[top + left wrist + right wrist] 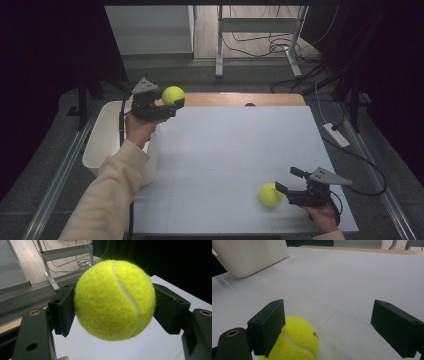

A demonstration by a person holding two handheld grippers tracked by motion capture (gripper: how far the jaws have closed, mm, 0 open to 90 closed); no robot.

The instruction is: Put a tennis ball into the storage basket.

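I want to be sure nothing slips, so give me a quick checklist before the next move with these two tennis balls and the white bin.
1. Left hand-held gripper clamped on the raised tennis ball: ok, a pad presses on each side.
2. Raised ball clear of the table: ok.
3. Raised ball over the white bin: not ok, it hangs by the bin's far corner, above the table edge.
4. Right hand-held gripper open: ok, its jaws stand wide apart.
5. Second tennis ball centred between those jaws: not ok, it sits beside one jaw.
6. Bin contents: cannot tell.
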